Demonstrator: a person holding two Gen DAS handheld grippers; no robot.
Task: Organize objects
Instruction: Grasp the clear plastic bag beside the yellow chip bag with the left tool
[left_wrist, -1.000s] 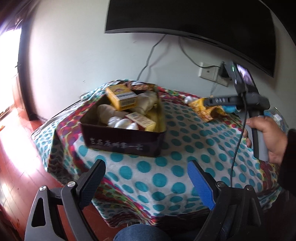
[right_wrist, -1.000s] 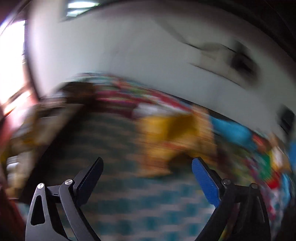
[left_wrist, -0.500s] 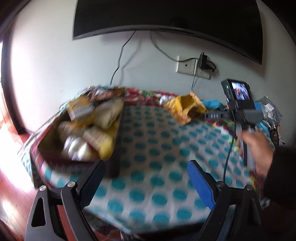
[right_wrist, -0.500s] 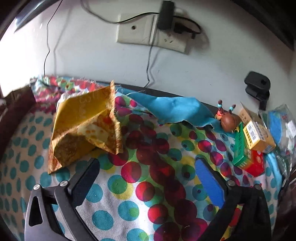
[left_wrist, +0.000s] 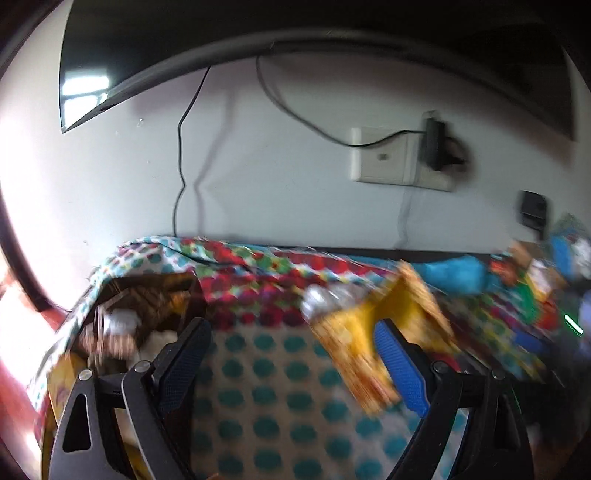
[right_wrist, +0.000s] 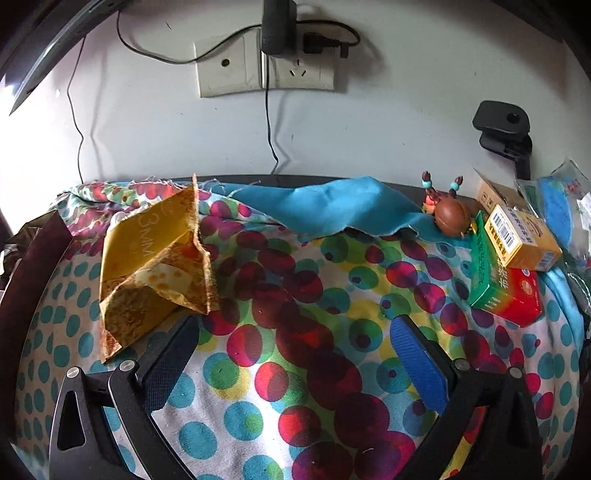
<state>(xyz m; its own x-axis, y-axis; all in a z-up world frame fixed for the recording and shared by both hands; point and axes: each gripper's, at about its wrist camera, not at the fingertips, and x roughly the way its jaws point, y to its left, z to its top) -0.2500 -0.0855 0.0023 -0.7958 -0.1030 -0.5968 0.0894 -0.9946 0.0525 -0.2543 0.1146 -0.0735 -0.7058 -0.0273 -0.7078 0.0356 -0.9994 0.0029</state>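
A yellow snack bag (right_wrist: 151, 266) lies crumpled on the dotted tablecloth (right_wrist: 295, 387); it also shows blurred in the left wrist view (left_wrist: 373, 343). My right gripper (right_wrist: 295, 354) is open and empty, just right of and in front of the bag. At the right lie a green-and-red box (right_wrist: 506, 291), a yellow box (right_wrist: 521, 240) on top of it, and a brown crab toy (right_wrist: 450, 218). My left gripper (left_wrist: 291, 362) is open and empty, with the dark box of packets (left_wrist: 122, 325) at its left.
A blue cloth (right_wrist: 332, 210) lies along the back edge by the wall. A wall socket (right_wrist: 266, 66) with a plug and cables is above it. A black clip mount (right_wrist: 506, 129) and plastic packets (right_wrist: 561, 206) are at the far right. The dark box's wall (right_wrist: 29, 280) is at the left.
Both grippers have moved forward toward the wall. The left view swung right, so the dark box slid to its lower left. The right view closed in on the bag and boxes.
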